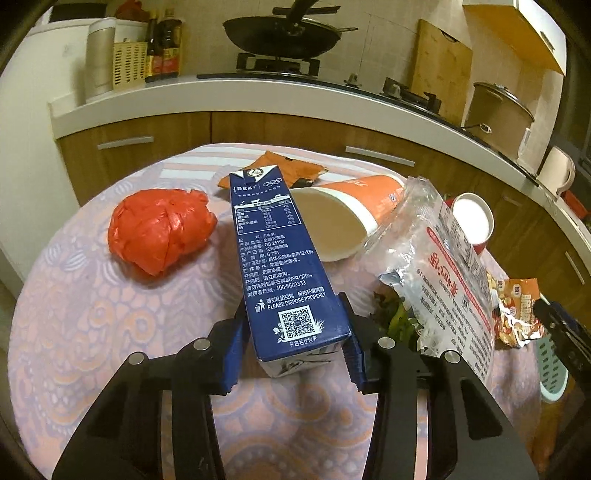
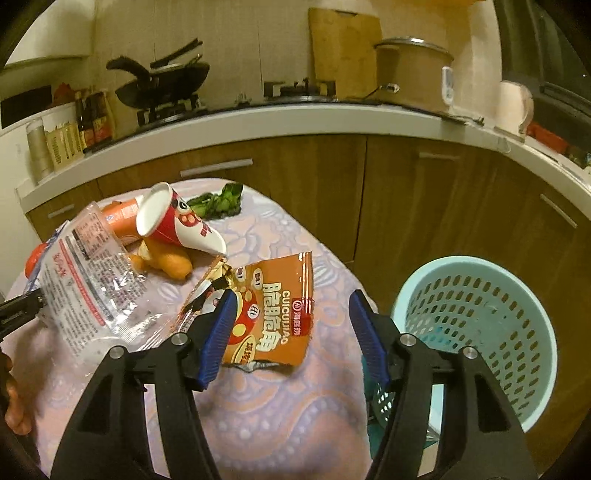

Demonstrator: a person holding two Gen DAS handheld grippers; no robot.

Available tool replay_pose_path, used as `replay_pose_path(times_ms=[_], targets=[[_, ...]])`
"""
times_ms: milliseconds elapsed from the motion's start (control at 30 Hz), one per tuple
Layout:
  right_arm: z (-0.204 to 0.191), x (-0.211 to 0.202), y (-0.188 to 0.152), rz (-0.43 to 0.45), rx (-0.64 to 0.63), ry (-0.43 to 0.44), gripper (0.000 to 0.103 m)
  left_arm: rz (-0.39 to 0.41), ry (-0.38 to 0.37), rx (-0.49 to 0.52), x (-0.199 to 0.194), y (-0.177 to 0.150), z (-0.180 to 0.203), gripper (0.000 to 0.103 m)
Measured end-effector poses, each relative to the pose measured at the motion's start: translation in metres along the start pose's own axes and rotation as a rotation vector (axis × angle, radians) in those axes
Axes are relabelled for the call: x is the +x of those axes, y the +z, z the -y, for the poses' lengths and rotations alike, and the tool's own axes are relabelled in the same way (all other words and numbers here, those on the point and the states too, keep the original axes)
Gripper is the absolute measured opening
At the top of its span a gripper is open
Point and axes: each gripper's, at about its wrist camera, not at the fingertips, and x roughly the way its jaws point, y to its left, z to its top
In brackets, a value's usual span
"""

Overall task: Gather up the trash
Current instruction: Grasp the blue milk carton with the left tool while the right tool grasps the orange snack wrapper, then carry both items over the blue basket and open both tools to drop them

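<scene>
My left gripper (image 1: 295, 343) is shut on a blue milk carton (image 1: 277, 258), held above the patterned table (image 1: 92, 332). A red crumpled bag (image 1: 159, 229), an orange paper cup (image 1: 347, 218), an orange wrapper (image 1: 284, 168), a clear plastic bag (image 1: 439, 266) and a small red cup (image 1: 472, 221) lie on the table. My right gripper (image 2: 291, 332) is open and empty above an orange snack packet (image 2: 273, 314). A red-and-white cup (image 2: 173, 221) and the clear bag (image 2: 92, 280) lie to its left. A light blue perforated basket (image 2: 480, 332) stands right of the table.
Wooden cabinets (image 2: 332, 192) and a white counter (image 1: 221, 96) with a wok (image 1: 280, 33), bottles and a pot ring the table. Green vegetable scraps (image 2: 221, 201) lie at the table's far edge. Orange peel pieces (image 2: 170, 262) lie under the cup.
</scene>
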Motion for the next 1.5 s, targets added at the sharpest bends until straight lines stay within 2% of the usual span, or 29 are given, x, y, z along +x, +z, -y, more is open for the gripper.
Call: replay_pose_path(times_ms=[100,333,433,467,500,533,733,867,1067,1233,1400,1500], targets=[[0.001,0.012,0.004,-0.044,0.001,0.025,0.063,0.010,-0.007,-0.013,-0.001,-0.001,-0.003,0.042],[0.012,0.030,0.011,-0.112,0.018,0.060,0.064,0.054,-0.003,0.000,-0.012,-0.001,0.001,0.040],[0.016,0.040,0.011,-0.158,0.041,0.104,0.063,0.067,-0.007,0.006,-0.017,0.000,0.005,0.039],[0.016,0.041,0.010,-0.164,0.042,0.111,0.058,0.072,-0.007,0.008,-0.019,-0.001,0.005,0.039],[0.015,0.042,0.009,-0.167,0.037,0.122,0.041,0.077,-0.007,0.010,-0.022,-0.001,0.006,0.039],[0.014,0.041,0.008,-0.167,0.029,0.133,0.029,0.081,-0.009,0.009,-0.025,-0.001,0.007,0.039],[-0.002,0.013,0.005,-0.106,-0.021,0.181,0.004,0.135,-0.014,-0.002,-0.055,-0.004,0.004,0.037],[-0.011,-0.013,0.006,-0.050,-0.040,0.213,0.003,0.181,-0.018,-0.018,-0.079,-0.006,0.001,0.037],[-0.006,-0.050,0.016,0.040,-0.032,0.193,0.003,0.260,-0.053,-0.007,-0.114,-0.001,0.015,0.037],[0.017,-0.076,0.021,0.093,-0.006,0.158,0.003,0.291,-0.128,0.057,-0.127,0.004,0.058,0.037],[0.055,-0.094,0.018,0.124,0.038,0.096,0.003,0.267,-0.241,0.120,-0.118,0.002,0.119,0.037],[0.087,-0.103,0.012,0.148,0.099,0.013,0.003,0.230,-0.315,0.150,-0.106,-0.001,0.160,0.037]])
